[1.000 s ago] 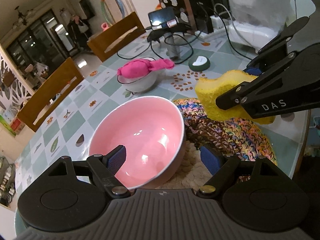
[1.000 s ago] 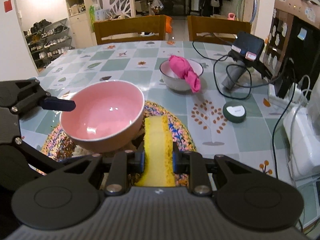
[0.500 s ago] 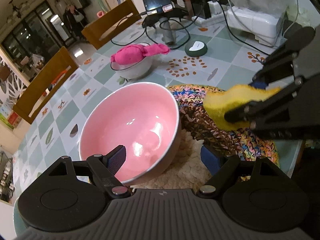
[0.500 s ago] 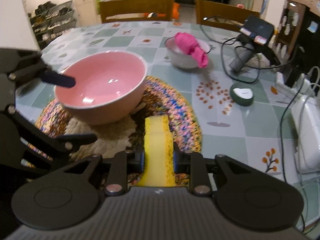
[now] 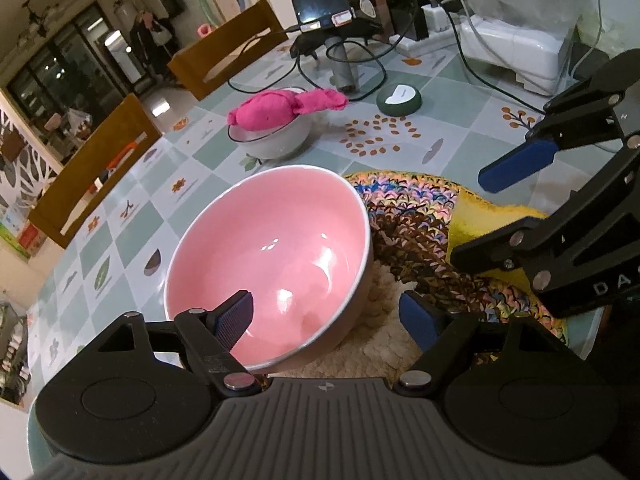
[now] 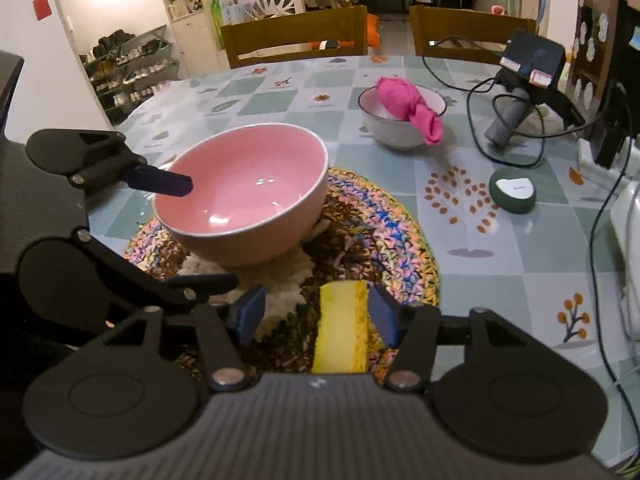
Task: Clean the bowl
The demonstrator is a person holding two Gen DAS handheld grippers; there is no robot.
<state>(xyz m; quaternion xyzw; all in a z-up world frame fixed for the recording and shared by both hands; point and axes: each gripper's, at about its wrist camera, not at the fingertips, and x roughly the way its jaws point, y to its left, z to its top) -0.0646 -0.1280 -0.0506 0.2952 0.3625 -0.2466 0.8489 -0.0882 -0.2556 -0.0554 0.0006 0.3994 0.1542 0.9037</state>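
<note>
A pink bowl (image 5: pixel 272 264) (image 6: pixel 244 196) stands on a multicoloured crochet mat (image 5: pixel 404 216) (image 6: pixel 384 232). My left gripper (image 5: pixel 326 318) (image 6: pixel 212 232) straddles the bowl's near rim, one finger inside and one outside. Its jaws are closing, and the outer pad stands clear of the wall. A yellow sponge (image 6: pixel 344 328) (image 5: pixel 480 220) lies on the mat to the right of the bowl. My right gripper (image 6: pixel 316 316) (image 5: pixel 470 216) is around it with jaws opening. The left pad is far off the sponge and the right pad sits just beside it.
Behind the mat, a white bowl (image 5: pixel 276 140) (image 6: pixel 400 128) holds a pink cloth (image 6: pixel 408 104). A green round device (image 6: pixel 512 190), a camera on a stand with cables (image 6: pixel 516 92) and a white appliance (image 5: pixel 516 48) crowd the right side. Two wooden chairs (image 6: pixel 296 36) line the table's far edge.
The right gripper came down to the mat and opened off the sponge, which now lies there loose. The left gripper's jaws narrowed a little around the bowl's rim.
</note>
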